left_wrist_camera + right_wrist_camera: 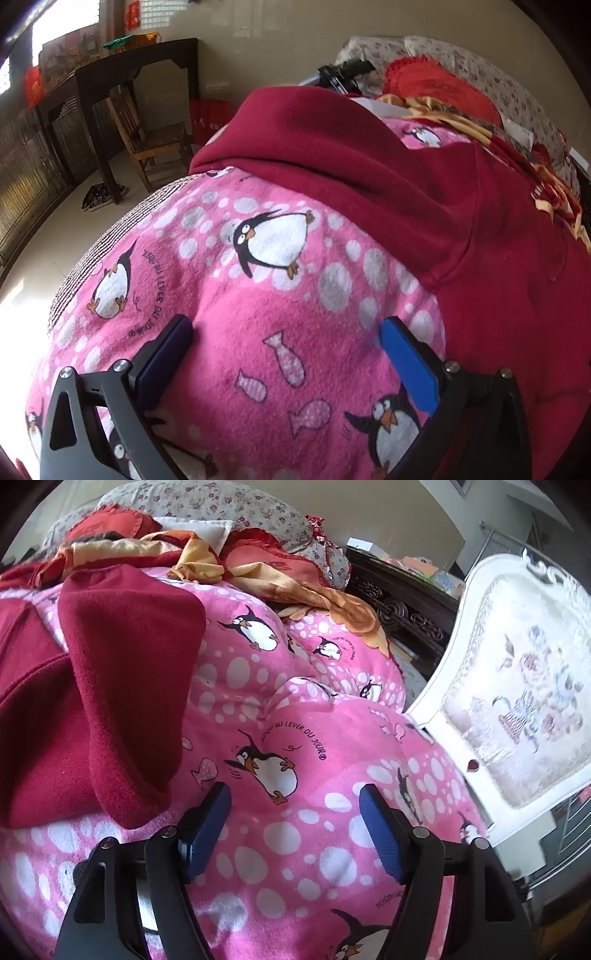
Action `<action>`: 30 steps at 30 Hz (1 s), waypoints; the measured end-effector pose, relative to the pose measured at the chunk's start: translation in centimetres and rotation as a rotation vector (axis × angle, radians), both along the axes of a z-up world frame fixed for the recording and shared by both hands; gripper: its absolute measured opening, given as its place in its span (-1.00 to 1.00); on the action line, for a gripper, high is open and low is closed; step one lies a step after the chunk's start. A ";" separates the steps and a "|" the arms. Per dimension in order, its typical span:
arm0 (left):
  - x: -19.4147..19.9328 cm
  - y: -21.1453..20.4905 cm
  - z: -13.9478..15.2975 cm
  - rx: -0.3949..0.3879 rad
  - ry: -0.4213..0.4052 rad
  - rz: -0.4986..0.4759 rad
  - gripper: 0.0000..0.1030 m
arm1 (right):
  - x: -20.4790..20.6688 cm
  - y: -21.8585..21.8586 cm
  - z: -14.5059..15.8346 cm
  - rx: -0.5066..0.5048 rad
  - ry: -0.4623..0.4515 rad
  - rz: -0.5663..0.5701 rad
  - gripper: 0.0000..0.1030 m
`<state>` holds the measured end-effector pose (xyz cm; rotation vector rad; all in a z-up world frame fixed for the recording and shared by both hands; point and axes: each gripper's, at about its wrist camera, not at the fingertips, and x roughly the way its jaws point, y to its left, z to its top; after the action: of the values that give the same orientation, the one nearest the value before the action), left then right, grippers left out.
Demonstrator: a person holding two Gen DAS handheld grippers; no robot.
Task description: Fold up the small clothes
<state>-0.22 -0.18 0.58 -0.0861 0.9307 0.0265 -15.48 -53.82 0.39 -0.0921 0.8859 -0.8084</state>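
Note:
A dark red fleece garment [461, 206] lies spread on a pink penguin-print blanket [258, 332]. One sleeve stretches to the upper left in the left wrist view. My left gripper [288, 332] is open and empty, low over the blanket just left of the garment's body. In the right wrist view the garment [74, 720] lies at the left with a sleeve [133, 664] folded down over it. My right gripper [295, 797] is open and empty over the blanket [314, 849], just right of the sleeve's cuff end.
Rumpled orange and red bedding [221, 554] and floral pillows [221, 506] lie at the bed's far end. A white upholstered chair [517, 701] stands right of the bed. A dark table [110, 85] and wooden chair [147, 136] stand across the floor at left.

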 end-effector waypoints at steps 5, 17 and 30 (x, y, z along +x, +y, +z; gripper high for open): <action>-1.3 -0.7 2.4 -0.022 0.042 -0.083 0.98 | -2.8 1.9 2.4 0.094 0.058 0.099 0.11; -9.2 -4.3 13.5 -0.009 -0.060 -0.238 0.98 | -8.8 12.0 12.0 0.330 0.001 0.366 0.11; -11.8 -9.3 12.0 0.006 -0.049 -0.332 0.98 | -5.2 19.9 12.5 0.507 -0.053 0.448 0.11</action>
<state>-12.06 -9.52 12.60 0.0740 0.8867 -0.2793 -20.65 -33.95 12.87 0.1718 0.9503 -0.1565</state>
